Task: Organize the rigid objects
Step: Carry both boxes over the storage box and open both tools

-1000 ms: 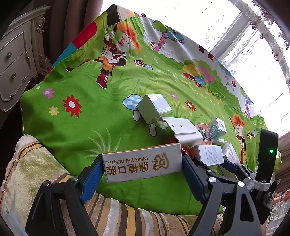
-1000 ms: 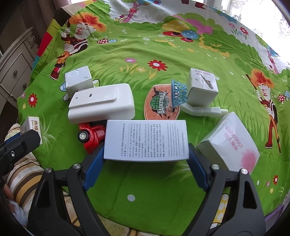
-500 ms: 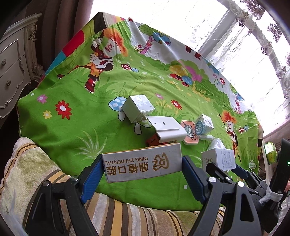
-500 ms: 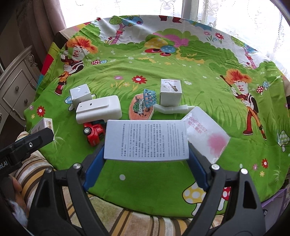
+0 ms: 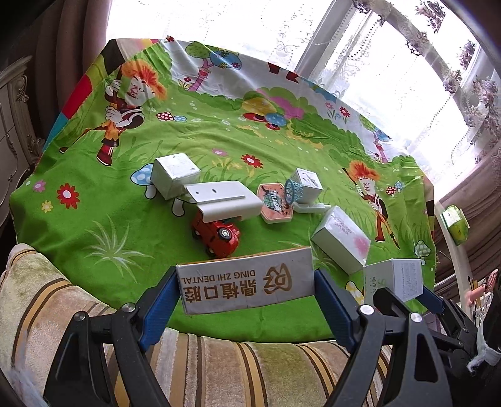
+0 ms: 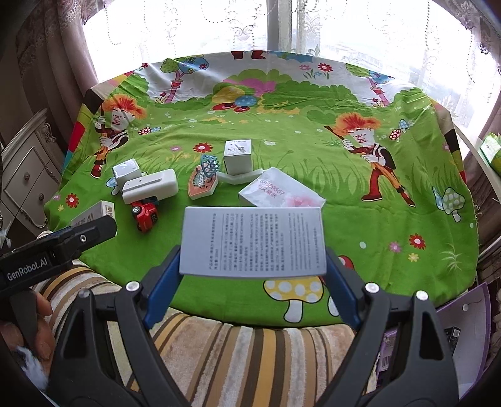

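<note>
My left gripper [image 5: 245, 292] is shut on a long dental box [image 5: 244, 280] with orange lettering, held above the near edge of the green cartoon cloth [image 5: 94, 219]. My right gripper [image 6: 253, 266] is shut on a white box with small print [image 6: 253, 241], also lifted over the near edge. On the cloth lie a white cube box [image 5: 173, 175], a white plastic device [image 5: 224, 200], a red toy car [image 5: 217, 233], a basketball toy with a blue hoop [image 5: 277, 202], a small white box [image 5: 308, 184] and a pink-marked white box [image 5: 341, 239].
A striped cushion [image 6: 250, 353] lies under both grippers at the near edge. An ornate dresser [image 6: 25, 175] stands at the left. A lace-curtained window [image 6: 281, 28] is behind the cloth. A green pack [image 5: 455, 222] sits off the right edge.
Both grippers have pulled back and up from the cloth with their boxes still held. The objects on the cloth look smaller and farther, and more of the window shows.
</note>
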A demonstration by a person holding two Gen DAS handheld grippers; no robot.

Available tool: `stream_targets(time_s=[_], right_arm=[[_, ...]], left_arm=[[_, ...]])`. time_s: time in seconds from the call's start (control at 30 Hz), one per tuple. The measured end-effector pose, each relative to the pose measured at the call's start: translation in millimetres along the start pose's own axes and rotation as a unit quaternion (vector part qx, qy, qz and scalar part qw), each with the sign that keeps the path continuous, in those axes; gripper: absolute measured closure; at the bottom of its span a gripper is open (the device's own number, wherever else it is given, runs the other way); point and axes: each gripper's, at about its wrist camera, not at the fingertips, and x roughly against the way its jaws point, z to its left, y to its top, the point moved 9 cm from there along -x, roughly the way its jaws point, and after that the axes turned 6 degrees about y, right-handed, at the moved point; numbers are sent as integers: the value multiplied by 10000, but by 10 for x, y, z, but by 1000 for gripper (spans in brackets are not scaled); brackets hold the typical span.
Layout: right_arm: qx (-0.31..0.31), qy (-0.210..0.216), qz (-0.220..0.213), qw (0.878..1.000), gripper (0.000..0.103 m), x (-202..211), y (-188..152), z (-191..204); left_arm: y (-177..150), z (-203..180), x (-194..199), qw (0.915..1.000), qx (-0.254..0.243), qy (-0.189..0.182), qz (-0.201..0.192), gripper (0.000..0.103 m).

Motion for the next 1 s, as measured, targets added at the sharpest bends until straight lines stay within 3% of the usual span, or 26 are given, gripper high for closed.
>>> stream_targets(time_s=[0.3,0.53,0.83,1.0], right_arm=[[-483,-121,-208,9985,16,436,-276,-500],[-1030,-423,-354,9932,16,807,-582,-1102],[-1618,-1016,-578,9799,16,1293,-917,-1884],[-1849,-1322,-651,9716,15,1493,-1047,-2211]], left_arm=[[-230,-722,97,9961,-754,-453,93,18],[-483,-1355,170,9847,-1478,-899,211,18],[-902,-2189,318,9603,-2378,-1423,330,18],[-1159,-2617,405,9409,-2833,-1801,449,18]])
